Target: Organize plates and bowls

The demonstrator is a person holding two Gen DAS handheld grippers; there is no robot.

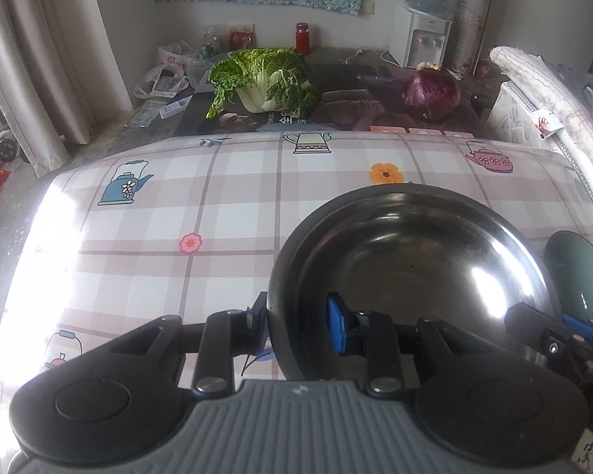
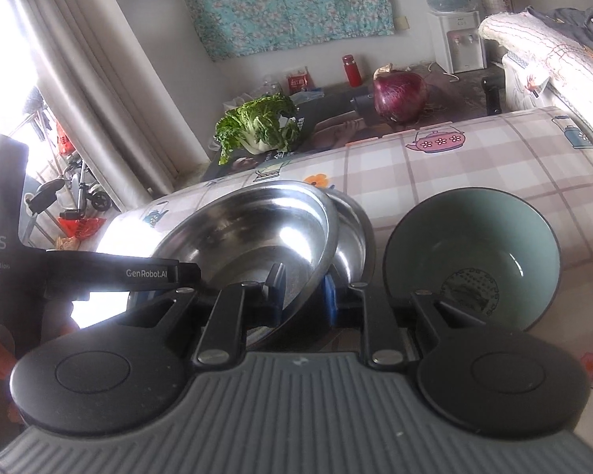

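A shiny steel bowl [image 1: 407, 260] [image 2: 257, 233] hangs tilted between both grippers over the checked tablecloth [image 1: 186, 181]. My left gripper [image 1: 296, 320] straddles its left rim, one finger outside the wall and the blue pad [image 1: 336, 328] inside, shut on it. My right gripper [image 2: 302, 292] clamps the opposite rim, with its blue pad [image 2: 329, 296] on the outer side. A second steel bowl [image 2: 354, 237] sits just beneath and to the right of the held one. A green ceramic bowl [image 2: 470, 252] [image 1: 573, 272] stands upright on the cloth further right, apart from the steel bowls.
Beyond the table's far edge lie a leafy cabbage [image 1: 261, 79] and a red onion [image 1: 431, 93] on a dark poster. A red bottle [image 1: 302, 37] and a water dispenser [image 1: 419, 39] stand by the wall. Rolled bedding [image 1: 553, 98] lies at the right, a curtain [image 1: 39, 79] at the left.
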